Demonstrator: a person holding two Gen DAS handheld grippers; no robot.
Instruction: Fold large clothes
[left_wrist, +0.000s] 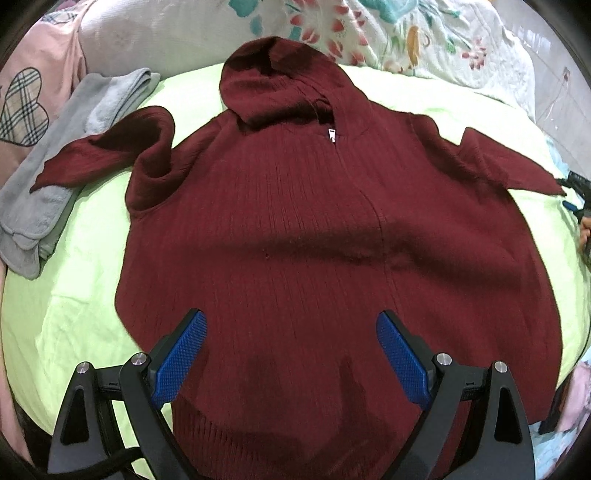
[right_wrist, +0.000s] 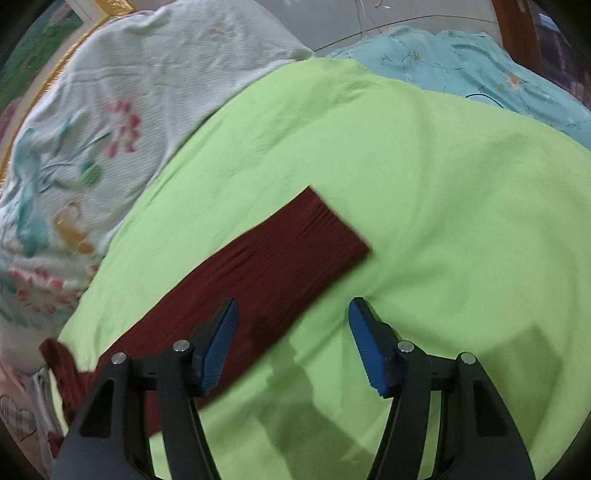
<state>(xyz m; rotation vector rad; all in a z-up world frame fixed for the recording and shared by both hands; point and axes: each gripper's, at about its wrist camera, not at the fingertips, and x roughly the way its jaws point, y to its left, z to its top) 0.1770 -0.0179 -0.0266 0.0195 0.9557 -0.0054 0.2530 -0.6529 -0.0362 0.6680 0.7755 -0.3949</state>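
A maroon hooded sweater lies face-up across the green-sheeted bed, both sleeves unfolded; the left gripper and right gripper hover spread and empty, so folding the right sleeve inward likely comes next.

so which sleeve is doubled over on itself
The sleeve by the grey towel; it is bunched and folded back, while the other sleeve lies stretched out flat.
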